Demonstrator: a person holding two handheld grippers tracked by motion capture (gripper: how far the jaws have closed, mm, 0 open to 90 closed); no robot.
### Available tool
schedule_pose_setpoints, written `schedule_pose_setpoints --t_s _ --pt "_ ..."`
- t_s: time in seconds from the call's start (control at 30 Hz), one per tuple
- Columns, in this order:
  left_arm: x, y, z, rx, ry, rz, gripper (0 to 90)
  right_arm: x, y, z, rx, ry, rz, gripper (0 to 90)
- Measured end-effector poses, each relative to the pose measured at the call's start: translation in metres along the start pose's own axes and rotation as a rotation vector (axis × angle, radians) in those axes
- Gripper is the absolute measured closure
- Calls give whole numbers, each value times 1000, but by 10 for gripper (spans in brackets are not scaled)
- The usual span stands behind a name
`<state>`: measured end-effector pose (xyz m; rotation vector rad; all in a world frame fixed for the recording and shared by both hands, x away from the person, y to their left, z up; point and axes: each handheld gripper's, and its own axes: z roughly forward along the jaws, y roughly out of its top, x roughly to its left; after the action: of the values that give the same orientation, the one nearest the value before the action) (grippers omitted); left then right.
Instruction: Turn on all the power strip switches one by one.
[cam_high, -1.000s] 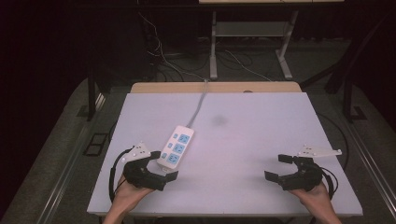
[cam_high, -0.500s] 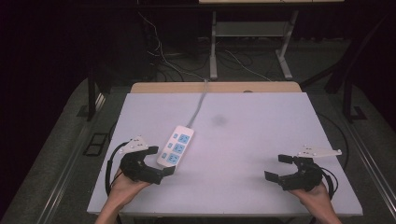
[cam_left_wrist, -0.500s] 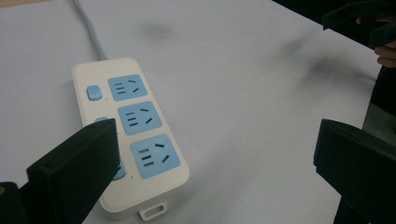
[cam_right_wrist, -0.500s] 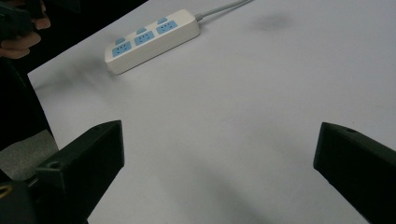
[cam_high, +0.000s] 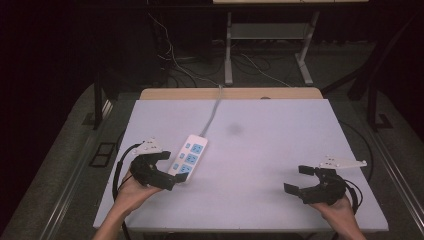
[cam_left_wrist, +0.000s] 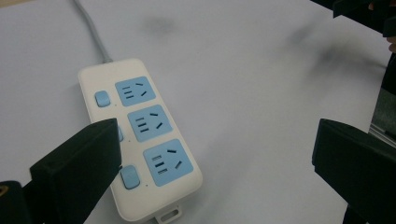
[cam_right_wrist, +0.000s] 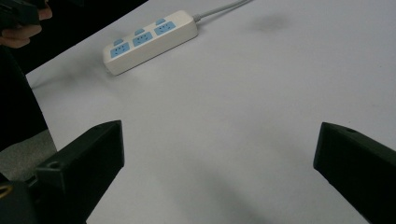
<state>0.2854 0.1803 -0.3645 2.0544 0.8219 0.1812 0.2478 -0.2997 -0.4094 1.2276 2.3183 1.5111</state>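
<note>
We are seeing the power strip (cam_left_wrist: 140, 140) partly hidden: in the left gripper view one jaw is covering its near edge and middle switch. It is white, with three blue sockets and blue switches, its grey cable (cam_high: 212, 112) running off the far table (cam_high: 260, 150) edge. It is lying on the table's left half. The left gripper (cam_high: 170, 170), jaws wide apart and holding nothing, is now sitting closer beside the strip's near end than before. The right gripper (cam_high: 300, 180) is resting wide open, empty, well apart.
</note>
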Motion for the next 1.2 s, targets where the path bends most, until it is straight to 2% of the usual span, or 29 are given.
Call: schedule_pose_setpoints --t_s 0.27,0.77,1.0,1.07,1.1,1.17,1.2 --pt "13 4 2 42 18 4 25 0 0 0 4 0 1 17" --pt "36 3 5 61 35 -32 84 0 0 0 0 -9 2 17" --pt "43 2 9 88 47 -44 161 -1 -1 -1 -7 -18 6 17" --pt "45 2 10 97 43 -48 242 -2 -1 -1 -9 -20 9 17" --pt "45 1 11 100 45 -53 242 -2 -1 -1 -9 -20 9 17" --pt "46 1 13 115 58 -56 332 -2 -1 -1 -12 -18 9 17" --pt "46 1 13 120 61 -57 349 -2 -1 -2 -12 -17 12 17"
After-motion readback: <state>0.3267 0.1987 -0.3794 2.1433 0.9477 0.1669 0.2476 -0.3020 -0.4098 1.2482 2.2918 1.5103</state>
